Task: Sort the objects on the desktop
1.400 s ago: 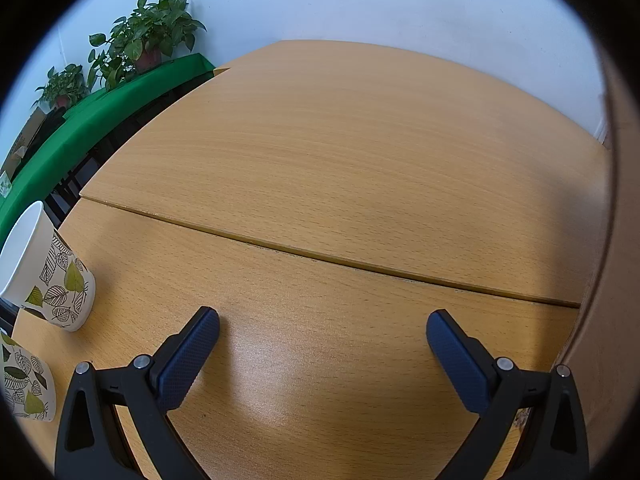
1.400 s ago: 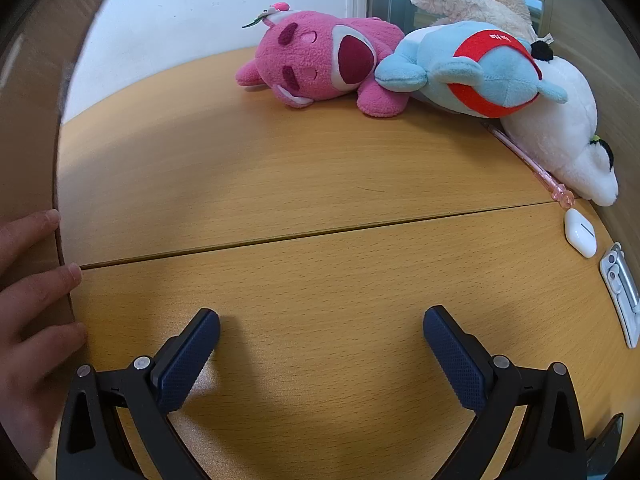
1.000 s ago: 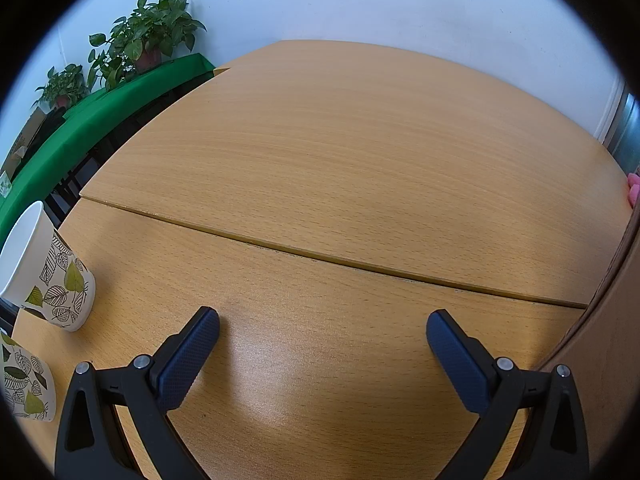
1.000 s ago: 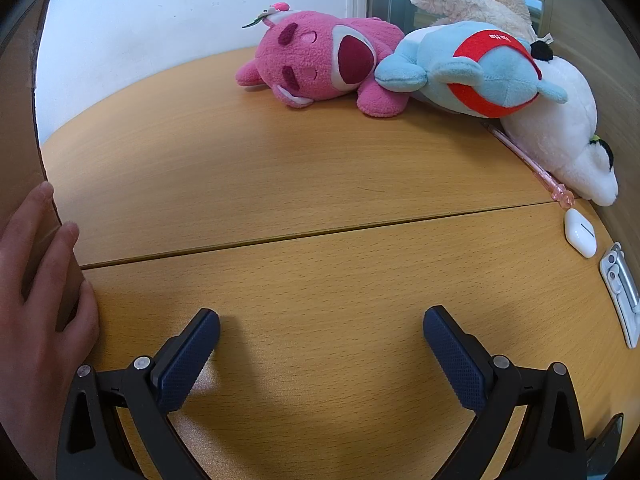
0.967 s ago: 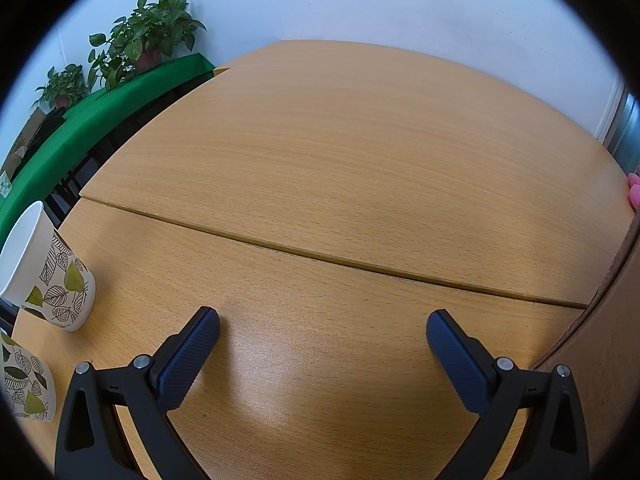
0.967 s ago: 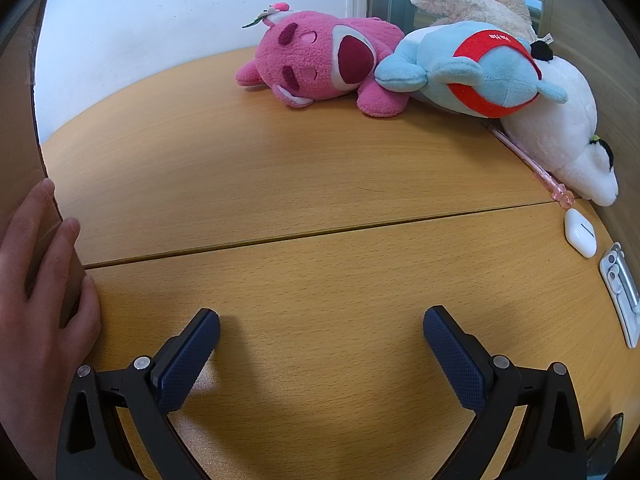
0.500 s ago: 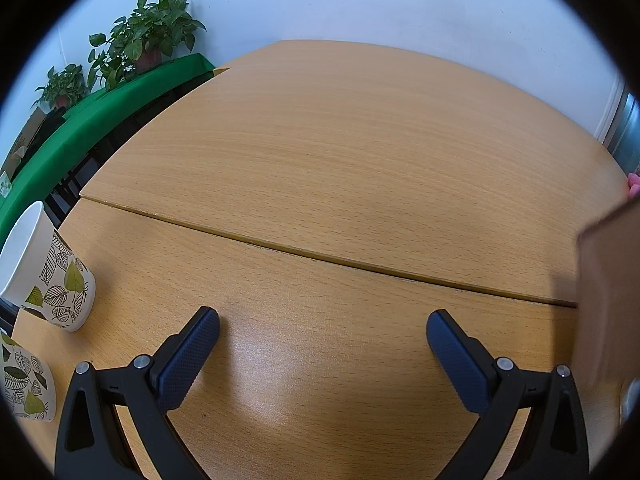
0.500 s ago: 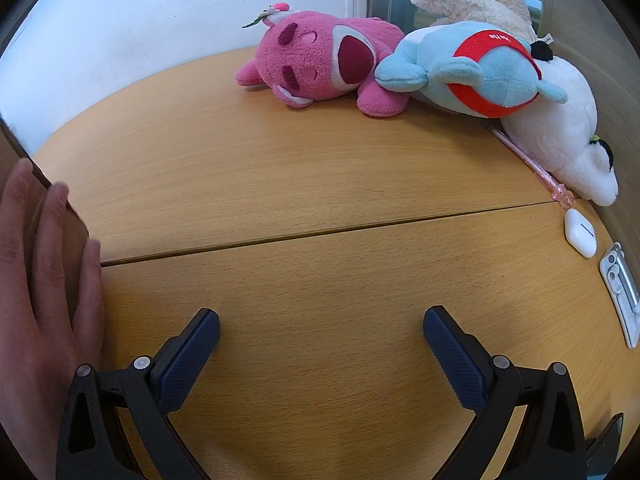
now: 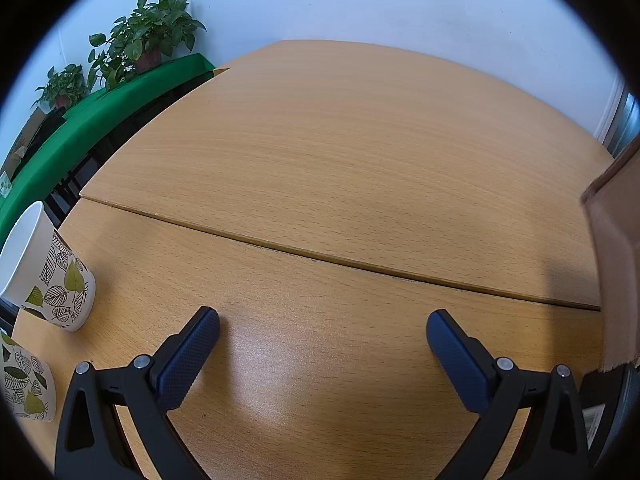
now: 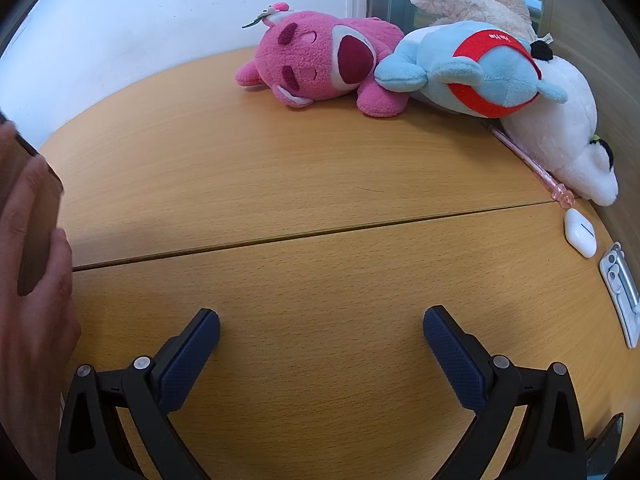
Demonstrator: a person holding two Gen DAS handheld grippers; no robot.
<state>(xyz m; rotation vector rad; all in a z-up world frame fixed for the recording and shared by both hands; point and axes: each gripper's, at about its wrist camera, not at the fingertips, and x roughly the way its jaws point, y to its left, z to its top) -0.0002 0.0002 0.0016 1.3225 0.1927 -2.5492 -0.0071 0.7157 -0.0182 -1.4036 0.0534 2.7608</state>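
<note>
Pink plush point(image 10: 320, 68) | fleece, dark-pink muzzle, lying along far desk point(image 10: 280, 184) edge, head leftward, touching blue plush point(image 10: 472, 72) | left tongs point(image 9: 322, 334) wide apart, empty | right tongs point(image 10: 321, 330) wide apart, empty

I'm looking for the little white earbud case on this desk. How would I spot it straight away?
Start at the pile of plush toys at the far right of the wooden desk and follow the pink pen that sticks out from under the white plush. Just past the pen's tip lies the earbud case. It is the only small, smooth, pebble-shaped white thing there, with a thin dark line on top.
</note>
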